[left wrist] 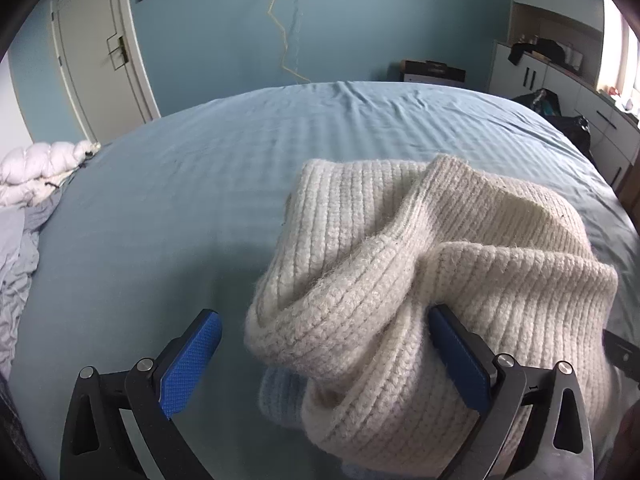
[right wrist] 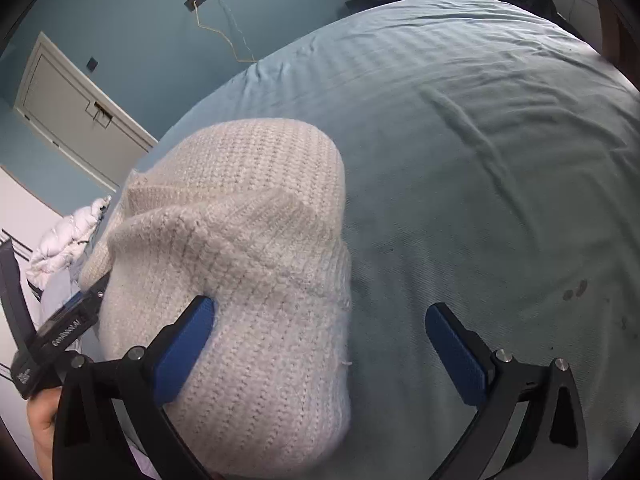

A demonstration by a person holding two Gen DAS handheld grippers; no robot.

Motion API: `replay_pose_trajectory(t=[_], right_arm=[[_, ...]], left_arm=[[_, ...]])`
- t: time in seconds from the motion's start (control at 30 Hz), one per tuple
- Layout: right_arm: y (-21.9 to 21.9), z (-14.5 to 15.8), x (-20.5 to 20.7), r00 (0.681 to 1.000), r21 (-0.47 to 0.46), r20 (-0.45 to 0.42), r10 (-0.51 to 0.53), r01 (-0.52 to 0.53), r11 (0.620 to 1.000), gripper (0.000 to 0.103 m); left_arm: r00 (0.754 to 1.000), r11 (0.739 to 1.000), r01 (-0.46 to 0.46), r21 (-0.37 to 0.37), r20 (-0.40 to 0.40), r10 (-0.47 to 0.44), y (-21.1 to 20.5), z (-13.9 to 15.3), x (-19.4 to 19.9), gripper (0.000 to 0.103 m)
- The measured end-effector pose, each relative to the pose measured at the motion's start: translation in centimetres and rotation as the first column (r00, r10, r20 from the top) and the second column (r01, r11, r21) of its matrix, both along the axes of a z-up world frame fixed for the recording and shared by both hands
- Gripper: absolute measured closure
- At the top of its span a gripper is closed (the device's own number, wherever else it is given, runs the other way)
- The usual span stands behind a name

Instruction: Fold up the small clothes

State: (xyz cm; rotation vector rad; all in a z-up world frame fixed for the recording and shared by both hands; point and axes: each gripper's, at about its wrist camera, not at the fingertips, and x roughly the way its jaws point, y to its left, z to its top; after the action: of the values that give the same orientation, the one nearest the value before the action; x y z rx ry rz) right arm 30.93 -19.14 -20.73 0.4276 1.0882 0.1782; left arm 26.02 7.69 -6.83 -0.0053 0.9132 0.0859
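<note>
A cream ribbed knit garment lies bunched in thick folds on the blue bedsheet. My left gripper is open, its blue-padded fingers straddling the garment's near-left folds; the right pad touches the knit. In the right wrist view the same garment fills the left half. My right gripper is open around its right edge, the left pad pressed against the knit. The left gripper's body shows at the far left, behind the garment.
A white puffy jacket and rumpled grey bedding lie at the bed's left edge. A door, blue wall, cabinets and dark bags stand beyond the bed. Bare sheet spreads to the right.
</note>
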Motion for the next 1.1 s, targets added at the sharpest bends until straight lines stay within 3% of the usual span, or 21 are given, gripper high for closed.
replay_pose_trajectory(t=[0.17, 0.23, 0.43, 0.57, 0.67, 0.8, 0.9, 0.97, 1.1], right_arm=[[-2.2, 1.1, 0.0, 0.994, 0.075, -0.101, -0.035, 0.043, 0.996, 0.001], [-3.0, 2.8, -1.5, 0.998, 0.051, -0.03, -0.051, 0.052, 0.997, 0.001], [-1.0, 3.9, -7.6, 0.988, -0.215, 0.149, 0.032, 0.001, 0.977, 0.001], [0.4, 1.8, -9.3, 0.986, -0.25, 0.164, 0.039, 0.003, 0.968, 0.001], [0.5, 1.6, -10.1, 0.98, -0.236, 0.199, -0.013, 0.061, 0.97, 0.001], [0.7, 2.0, -9.8, 0.966, -0.251, 0.257, -0.009, 0.075, 0.965, 0.001], [0.4, 2.0, -10.3, 0.97, -0.203, 0.243, 0.009, 0.041, 0.978, 0.013], [0.7, 1.9, -10.5, 0.967, -0.232, 0.253, 0.021, 0.04, 0.972, 0.013], [1.5, 2.3, -11.3, 0.953, -0.271, 0.3, 0.048, 0.037, 0.962, 0.013]], left_arm=[[1.0, 1.0, 0.007, 0.008, -0.007, -0.007, -0.2, 1.8, -0.6, 0.0], [1.0, 1.0, -0.002, 0.014, -0.014, 0.002, 0.2, 3.0, -1.2, 0.0], [0.998, 0.998, -0.054, -0.009, 0.01, 0.054, 2.5, 6.6, -5.1, 0.0], [0.996, 0.995, -0.094, -0.039, -0.005, 0.094, 4.1, 6.1, -8.0, 0.0], [0.993, 0.992, -0.119, -0.029, -0.031, 0.118, 4.8, 4.7, -8.9, 0.0], [0.994, 0.995, -0.094, -0.029, -0.057, 0.092, 4.3, 4.2, -8.4, 0.0], [0.998, 0.998, -0.063, -0.01, -0.007, 0.063, 2.9, 5.9, -7.1, 0.0], [1.0, 1.0, -0.028, 0.0, 0.008, 0.028, 1.6, 6.6, -5.6, 0.0], [0.997, 0.996, 0.075, 0.053, -0.035, -0.073, -2.4, 6.4, -1.8, 0.0]])
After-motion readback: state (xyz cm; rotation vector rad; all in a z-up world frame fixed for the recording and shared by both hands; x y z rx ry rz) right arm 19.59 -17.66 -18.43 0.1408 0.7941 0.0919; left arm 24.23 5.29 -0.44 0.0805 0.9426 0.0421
